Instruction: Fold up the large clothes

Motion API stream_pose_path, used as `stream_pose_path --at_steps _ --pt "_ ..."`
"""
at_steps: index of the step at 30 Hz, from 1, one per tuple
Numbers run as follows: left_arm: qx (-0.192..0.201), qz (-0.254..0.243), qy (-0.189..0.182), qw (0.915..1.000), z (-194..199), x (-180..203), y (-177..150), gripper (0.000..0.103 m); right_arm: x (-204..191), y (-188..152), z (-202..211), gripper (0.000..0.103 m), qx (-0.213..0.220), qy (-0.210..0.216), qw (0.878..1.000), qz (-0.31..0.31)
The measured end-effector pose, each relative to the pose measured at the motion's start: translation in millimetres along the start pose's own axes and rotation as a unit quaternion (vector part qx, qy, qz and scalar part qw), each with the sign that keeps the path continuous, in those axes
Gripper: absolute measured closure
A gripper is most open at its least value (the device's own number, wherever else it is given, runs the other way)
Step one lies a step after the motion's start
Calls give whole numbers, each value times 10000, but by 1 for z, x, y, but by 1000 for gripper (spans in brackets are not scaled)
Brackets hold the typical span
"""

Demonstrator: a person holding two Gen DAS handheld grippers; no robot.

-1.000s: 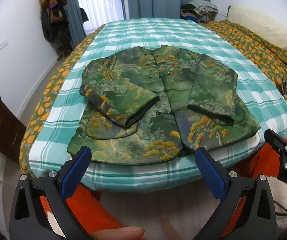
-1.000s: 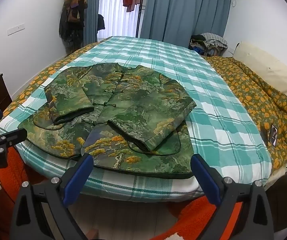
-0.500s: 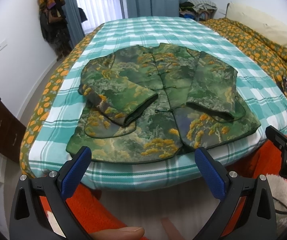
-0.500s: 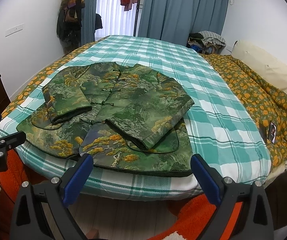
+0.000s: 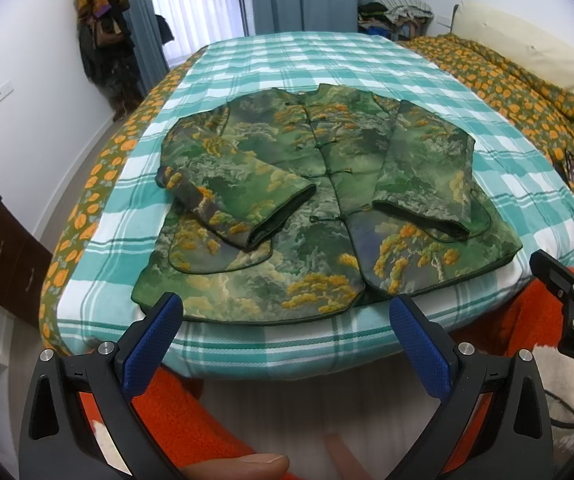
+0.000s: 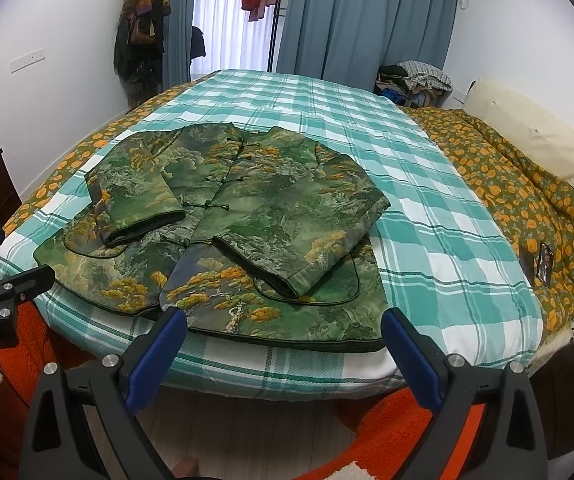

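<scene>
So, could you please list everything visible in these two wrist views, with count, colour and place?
jacket: one, green with orange print, flat on the bed's near end, sleeves folded in.
checked cover: one, teal and white, over the bed.
floral quilt: one, olive and orange, right side of the bed.
curtains: blue, far wall.
hanging coats: dark, left wall.
clothes pile: mixed, far right corner.
left gripper: open, above the near hem.
right gripper: open, above the near hem.

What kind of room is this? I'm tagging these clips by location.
Most likely a home bedroom: a bed with checked cover, a pillow at its side, curtains at the window, clothes heaped in the corner.
</scene>
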State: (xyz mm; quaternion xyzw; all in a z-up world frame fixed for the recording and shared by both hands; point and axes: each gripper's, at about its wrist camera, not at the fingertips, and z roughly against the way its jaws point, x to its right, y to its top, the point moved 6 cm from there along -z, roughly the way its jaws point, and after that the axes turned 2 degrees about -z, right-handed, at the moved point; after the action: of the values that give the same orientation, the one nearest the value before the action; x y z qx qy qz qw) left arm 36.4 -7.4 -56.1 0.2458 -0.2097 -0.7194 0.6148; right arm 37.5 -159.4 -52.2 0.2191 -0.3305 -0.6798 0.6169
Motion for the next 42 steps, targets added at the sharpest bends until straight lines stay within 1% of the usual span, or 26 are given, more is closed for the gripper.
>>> stream_pose_path --at_steps 42 --pt "-16 -55 10 10000 -2 7 -5 0 -10 -4 -3 4 -68 74 9999 29"
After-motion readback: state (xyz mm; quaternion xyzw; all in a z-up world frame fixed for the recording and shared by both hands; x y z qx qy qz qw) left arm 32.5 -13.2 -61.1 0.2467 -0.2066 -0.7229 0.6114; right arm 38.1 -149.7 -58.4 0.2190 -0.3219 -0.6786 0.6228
